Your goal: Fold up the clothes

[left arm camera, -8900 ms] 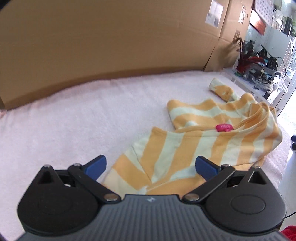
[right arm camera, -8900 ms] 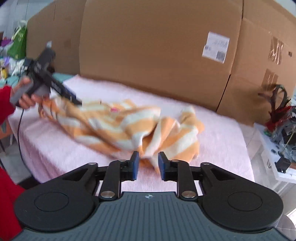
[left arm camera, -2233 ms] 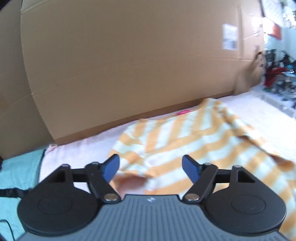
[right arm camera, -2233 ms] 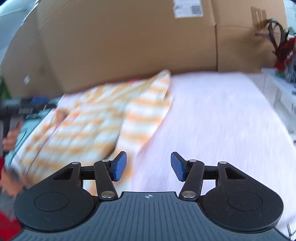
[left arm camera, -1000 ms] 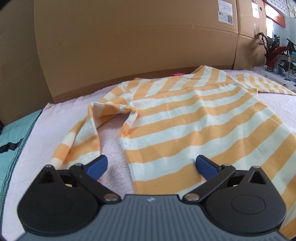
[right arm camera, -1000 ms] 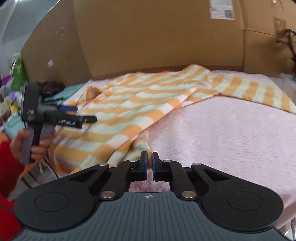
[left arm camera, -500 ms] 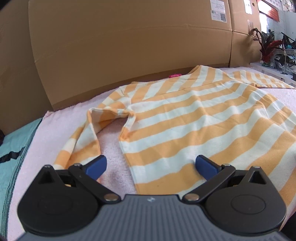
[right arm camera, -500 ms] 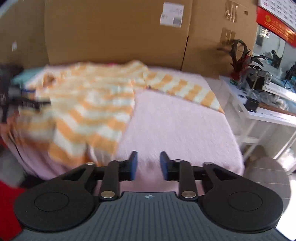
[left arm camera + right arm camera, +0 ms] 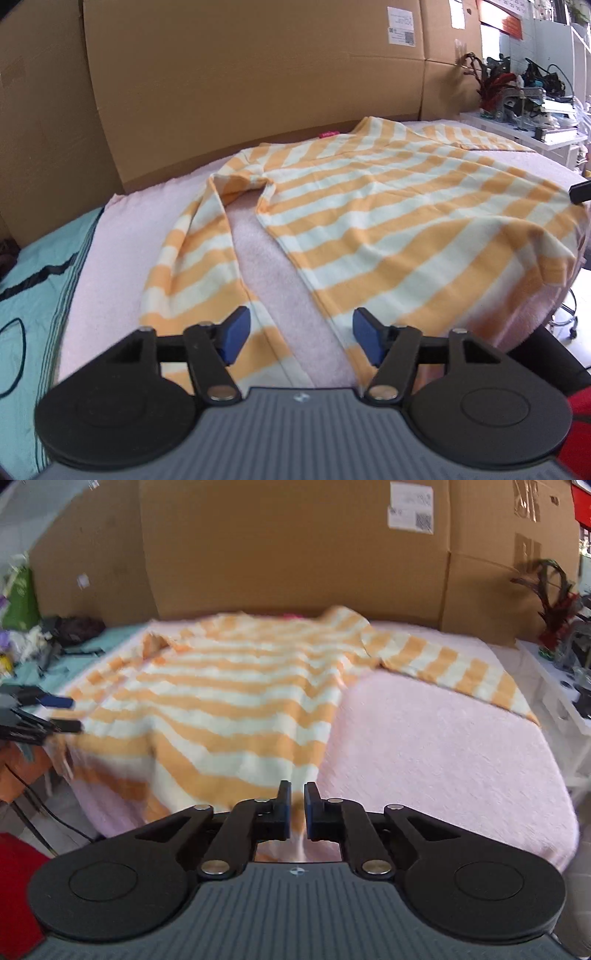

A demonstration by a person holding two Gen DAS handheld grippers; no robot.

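Observation:
An orange-and-white striped long-sleeved shirt (image 9: 388,206) lies spread flat on the pink-covered table (image 9: 258,254); it also shows in the right wrist view (image 9: 229,701). Its left sleeve (image 9: 199,258) runs toward my left gripper (image 9: 299,336), which is open and empty over the gap between sleeve and body. My right gripper (image 9: 297,810) hovers at the shirt's bottom hem near the table's front edge, its jaws nearly closed with a narrow gap and nothing clearly held. The right sleeve (image 9: 450,668) stretches out to the right.
Tall cardboard boxes (image 9: 258,85) wall the far side of the table. A teal cloth (image 9: 33,280) with a black cable lies left of the pink cover. A white side table (image 9: 557,679) with clutter stands at the right. The left gripper shows at the left edge (image 9: 40,716).
The crumpled shirt has been spread out flat. In the last half second my left gripper narrowed its opening and shifted toward the sleeve; my right gripper swung back to the hem and closed to a narrow gap.

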